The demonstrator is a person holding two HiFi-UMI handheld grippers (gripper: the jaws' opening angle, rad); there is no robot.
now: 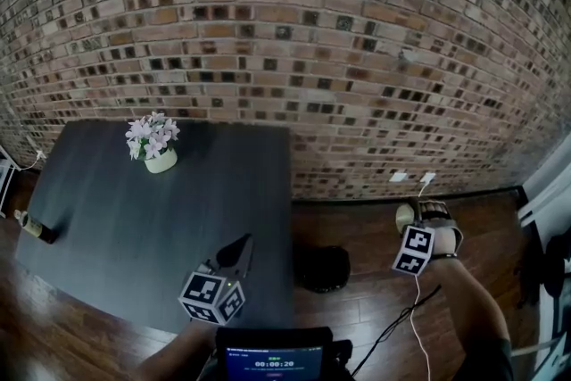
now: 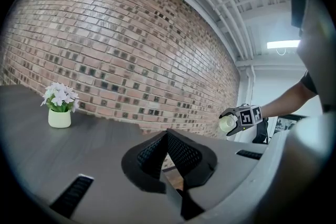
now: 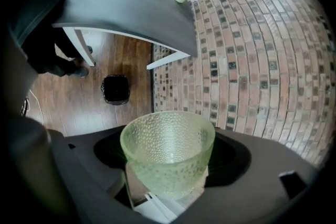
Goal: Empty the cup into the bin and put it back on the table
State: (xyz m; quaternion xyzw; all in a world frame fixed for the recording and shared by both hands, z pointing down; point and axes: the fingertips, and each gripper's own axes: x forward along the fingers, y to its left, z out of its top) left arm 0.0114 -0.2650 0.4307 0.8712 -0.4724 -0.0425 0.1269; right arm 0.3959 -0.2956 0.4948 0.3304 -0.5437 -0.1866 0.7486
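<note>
From above, a dark desk (image 1: pixel 134 219) stands against a brick wall (image 1: pixel 339 31). A pale pot of flowers (image 1: pixel 153 144) sits near its far edge and a bottle (image 1: pixel 36 228) lies at its left rim. The left claw (image 1: pixel 239 252) hangs over the near right corner of the desk. On the wooden floor (image 1: pixel 375 299) just right of the desk sits a black bin (image 1: pixel 323 269). Further right, out over the floor and well apart from the desk, the right claw (image 1: pixel 426 214) holds a pale green cup (image 1: pixel 406 214).

The left gripper view shows the left claw's two dark jaws pressed together at their tips with nothing between them. The pot of flowers is off to the left. Away to the right, the other claw is in the air with the cup in its grasp, at the end of a person's bare forearm (image 2: pixel 294 97).

In the right gripper view the cup fills the space between the jaws. It is dimpled, see-through green glass with its mouth turned away from the camera. The jaws stand wide, clamped on its sides. Beyond it, the bin sits on the floorboards, below and near the desk's corner. The cup is off to one side of the bin, close beside the brick wall.
</note>
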